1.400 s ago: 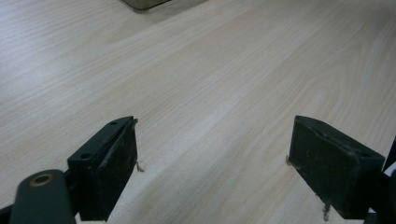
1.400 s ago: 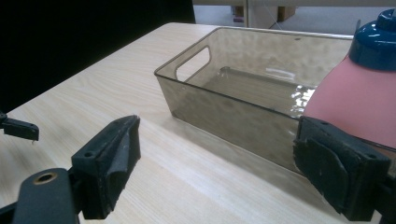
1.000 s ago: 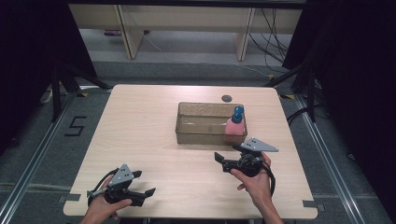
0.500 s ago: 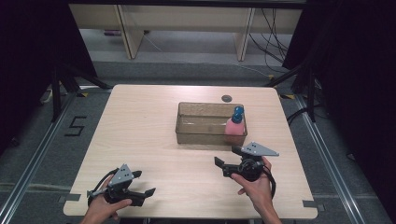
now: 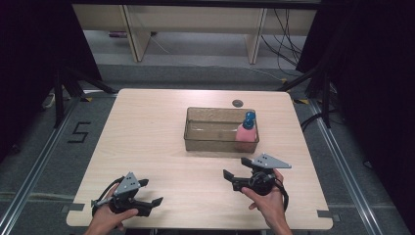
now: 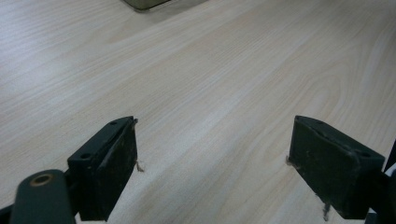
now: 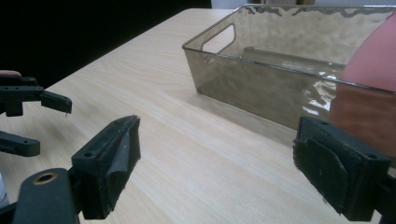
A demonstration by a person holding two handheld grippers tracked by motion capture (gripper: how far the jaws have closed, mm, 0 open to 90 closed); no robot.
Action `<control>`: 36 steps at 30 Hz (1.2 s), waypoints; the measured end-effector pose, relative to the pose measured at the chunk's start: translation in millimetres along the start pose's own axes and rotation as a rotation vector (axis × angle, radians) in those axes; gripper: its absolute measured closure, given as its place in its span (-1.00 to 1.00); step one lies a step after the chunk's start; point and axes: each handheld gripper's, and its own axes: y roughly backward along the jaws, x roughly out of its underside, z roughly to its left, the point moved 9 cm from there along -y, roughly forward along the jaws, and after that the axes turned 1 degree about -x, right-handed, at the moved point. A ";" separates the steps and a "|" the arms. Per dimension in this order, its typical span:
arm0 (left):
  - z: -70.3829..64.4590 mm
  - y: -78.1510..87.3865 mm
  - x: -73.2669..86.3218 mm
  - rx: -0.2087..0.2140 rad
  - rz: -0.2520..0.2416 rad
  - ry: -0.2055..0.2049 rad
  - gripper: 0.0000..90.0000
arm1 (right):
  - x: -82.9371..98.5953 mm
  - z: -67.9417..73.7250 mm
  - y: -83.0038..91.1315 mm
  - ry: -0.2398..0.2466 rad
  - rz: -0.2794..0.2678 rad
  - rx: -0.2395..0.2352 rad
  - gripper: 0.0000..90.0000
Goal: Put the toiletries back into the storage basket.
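A smoky see-through bin stands right of the table's middle. A pink bottle with a blue cap stands upright in its right end. My right gripper is held open just in front of the bin and points left, with nothing between its jaws. In the right gripper view its jaws frame bare wood, with the bin and the pink bottle close ahead on the right. My left gripper rests open near the front left edge, over bare table.
A small dark round disc lies on the table behind the bin. The wooden table has bare room on its left half. Shelving and cables stand beyond the far edge. The left gripper shows far left in the right gripper view.
My right gripper has drawn back slightly toward the near edge, away from the bin. The left gripper has stayed put.
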 end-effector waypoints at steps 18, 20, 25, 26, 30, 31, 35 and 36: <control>-0.3 -0.3 0.1 0.000 0.000 0.003 -0.67 | 11.6 5.9 3.9 0.009 0.003 -0.018 -0.65; -0.5 -0.3 0.2 0.001 0.001 0.003 -0.67 | 14.2 9.2 3.7 -0.015 0.015 -0.032 -0.65; -0.3 -0.3 0.2 0.000 0.001 0.003 -0.67 | 17.3 8.0 4.2 0.007 0.024 -0.017 -0.65; -0.3 -0.3 0.3 0.000 0.001 0.003 -0.67 | 16.8 8.8 4.9 0.007 0.015 -0.022 -0.65; -0.1 -0.7 0.0 -0.004 -0.003 0.000 -0.67 | 19.2 10.1 5.3 0.003 0.017 -0.023 -0.65; 0.0 -0.7 0.1 -0.004 -0.003 0.001 -0.67 | 20.4 11.5 6.1 0.003 0.026 -0.035 -0.65; -0.4 -1.0 -0.2 -0.003 -0.006 0.004 -0.67 | 23.4 13.6 6.6 0.009 0.017 -0.040 -0.65; -0.5 -1.1 -0.2 -0.003 -0.007 0.005 -0.67 | 25.9 15.0 8.0 -0.005 0.039 -0.040 -0.65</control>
